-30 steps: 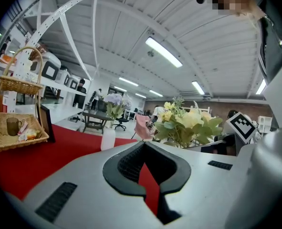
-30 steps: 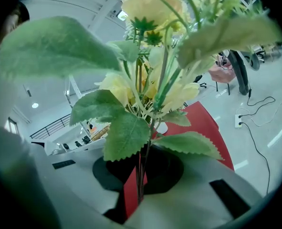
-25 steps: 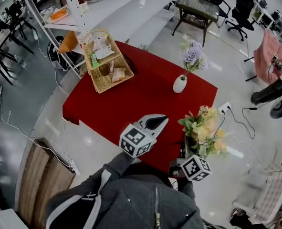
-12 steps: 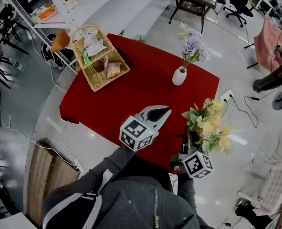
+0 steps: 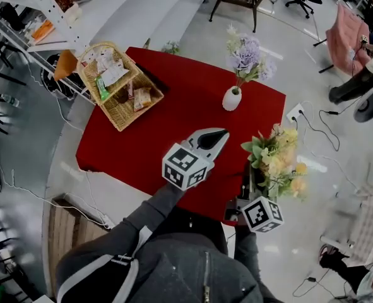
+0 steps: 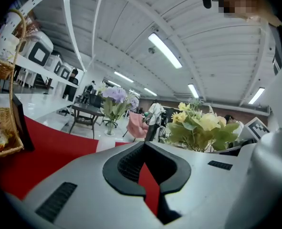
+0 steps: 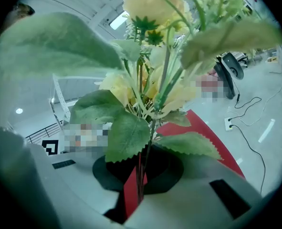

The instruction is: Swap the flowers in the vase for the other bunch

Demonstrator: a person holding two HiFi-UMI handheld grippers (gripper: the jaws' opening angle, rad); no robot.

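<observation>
The grey plastic left gripper (image 6: 144,149) has its black-padded jaws closed together, empty, over a red tablecloth (image 6: 50,149). A woven wicker basket (image 6: 0,147) sits far left. A purple flower bunch (image 6: 114,95) stands ahead, and a yellow-and-green flower bunch (image 6: 200,128) is at right.

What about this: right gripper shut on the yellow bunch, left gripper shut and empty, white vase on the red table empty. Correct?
No. The white vase on the red table isn't empty: the head view shows purple flowers in it. Right gripper shut on the yellow bunch, left gripper shut and empty: correct.
</observation>
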